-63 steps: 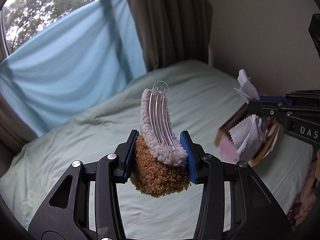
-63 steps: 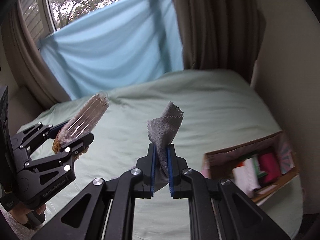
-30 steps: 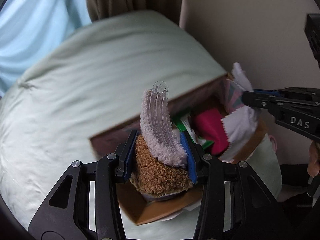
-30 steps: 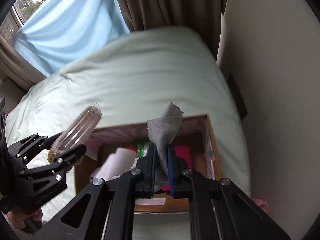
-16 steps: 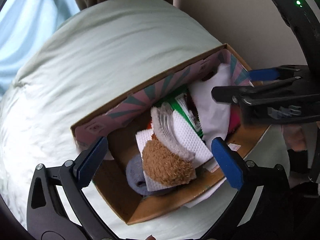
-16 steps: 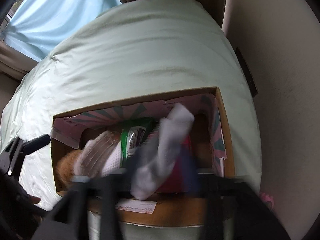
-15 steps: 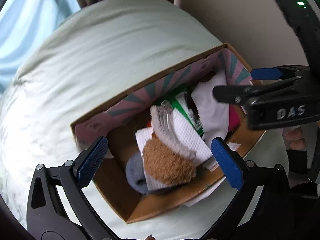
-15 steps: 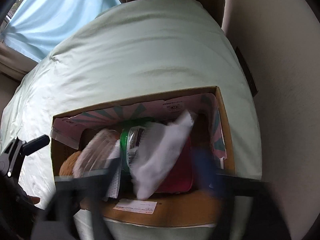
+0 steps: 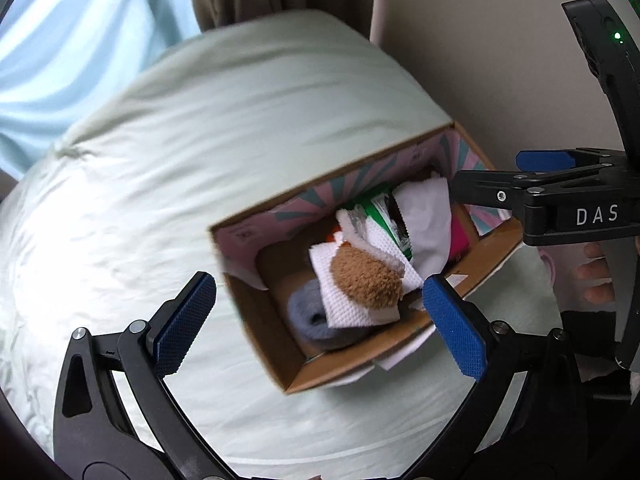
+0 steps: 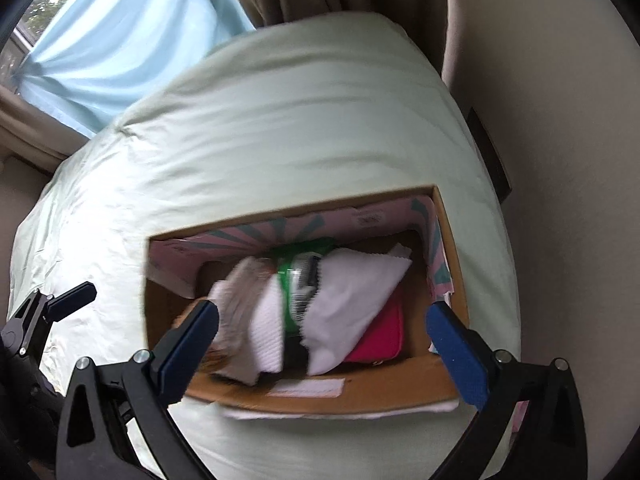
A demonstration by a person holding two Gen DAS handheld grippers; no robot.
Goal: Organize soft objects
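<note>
Two grippers fill the bottom of their own views, each with its jaws spread wide and nothing between the blue pads. The left gripper (image 9: 320,320) has just been opening, and the brown plush piece (image 9: 366,278) lies loose below it in the cardboard box (image 9: 256,320), just right of centre frame, resting on a white waffle cloth (image 9: 348,312) with a grey sock (image 9: 310,320) to its lower left. Its long axis runs from lower left to upper right, toward the pale fuzzy strip at its far end. The right gripper (image 10: 322,338) has likewise just been opening; the grey-white cloth (image 10: 352,304) sits draped in the box just above its pads, over a pink item (image 10: 382,340) and beside a green packet (image 10: 302,280).

Both task things are in the box, so the drop looks done. Beyond the box, pale green bedding (image 10: 280,120) stretches bare toward the upper left, up to the blue curtain (image 10: 132,32). Neither view shows another soft thing to fetch, so which hand is nearer cannot be judged.
</note>
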